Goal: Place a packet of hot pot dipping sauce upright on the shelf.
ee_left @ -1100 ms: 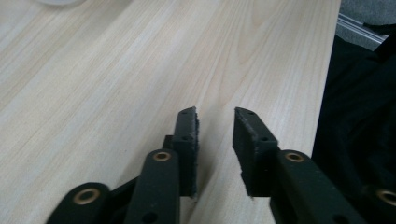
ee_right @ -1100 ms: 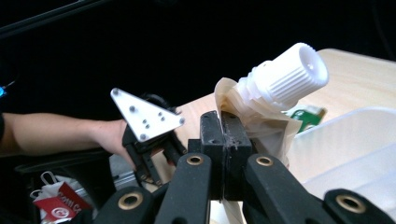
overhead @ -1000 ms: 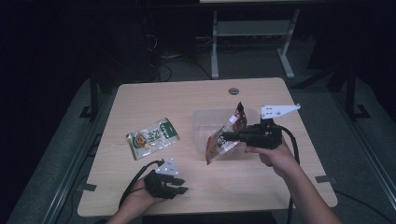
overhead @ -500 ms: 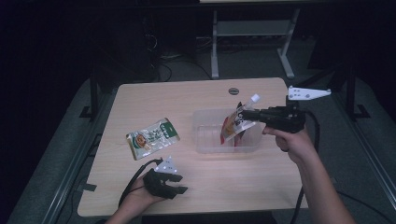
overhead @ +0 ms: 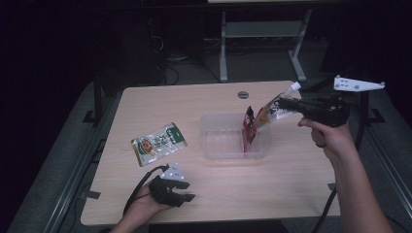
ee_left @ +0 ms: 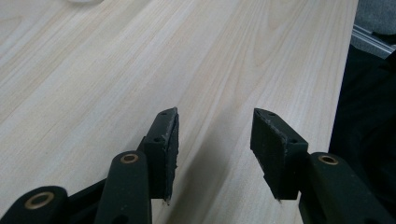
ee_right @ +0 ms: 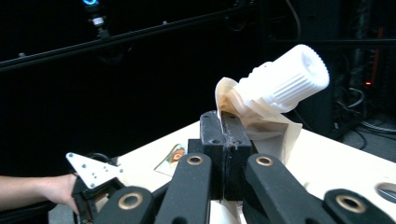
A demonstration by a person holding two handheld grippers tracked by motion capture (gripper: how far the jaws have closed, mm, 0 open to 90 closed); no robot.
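Pouch (overhead: 265,115) pinched near its spout by the right gripper (overhead: 282,103), half inside the tub (overhead: 214,145); next seems lowering, releasing. Left gripper (ee_left: 212,135), jaws just spreading, holds nothing.

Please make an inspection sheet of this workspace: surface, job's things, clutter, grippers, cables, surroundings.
Surface: wooden table, bare near the front.
Job's things: spouted pouch hanging over the clear tray; a red packet stands in the tray.
Clutter: green packet lying flat left of the tray.
Grippers: right hand-held gripper shut on the spouted pouch; left hand-held gripper open, nothing between its jaws.
Cables: black cable trailing from the left one.
Surroundings: dark room, metal stand behind.
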